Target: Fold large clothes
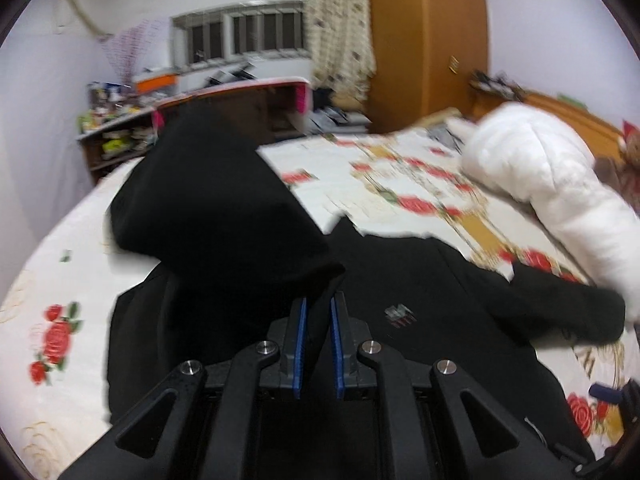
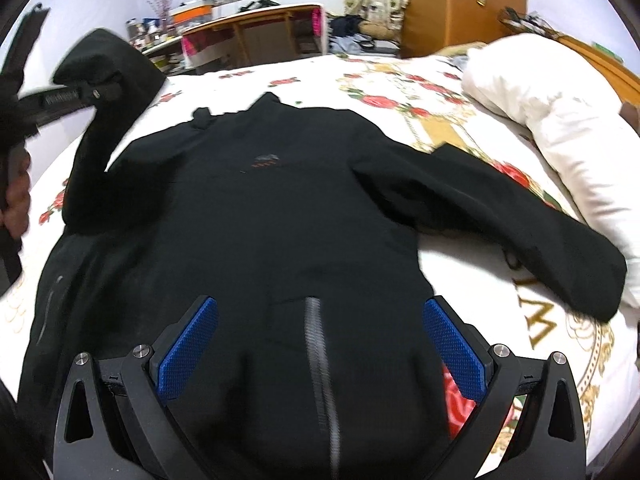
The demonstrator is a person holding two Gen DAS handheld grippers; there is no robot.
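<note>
Lying front-up on the bed (image 2: pixel 320 76), the black jacket (image 2: pixel 272 208) has its zip (image 2: pixel 318 344) running straight out ahead of the right gripper (image 2: pixel 320 344) and its collar at the far end. One sleeve (image 2: pixel 500 208) lies flat, stretched out ahead and to the right of that gripper. Other sleeve (image 1: pixel 216 208) is lifted off the bed, standing up directly ahead of the left gripper (image 1: pixel 319 340).

Left gripper: clenched on the black sleeve cloth, blue pads close together with the fabric pinched between them. Sleeve hangs from the pinch and drapes back toward the shoulder, so it looks raised in order to be carried across the chest, the first fold by my reading.

Right gripper: released, blue pads spread wide, nothing between them but air above the hem. It hovers over the lower front of the jacket, likely placed to pin or steady the body while the sleeve comes over.

Right view also shows the left gripper from outside, far to the left and ahead, a hand (image 2: pixel 18 196) on its handle.

White duvet (image 2: pixel 560 112) is bunched to the right, just beside the flat sleeve's cuff. Desk (image 2: pixel 256 28) and wardrobe (image 2: pixel 460 0) stand beyond the bed.

Both views are blurred; small detail is uncertain.
</note>
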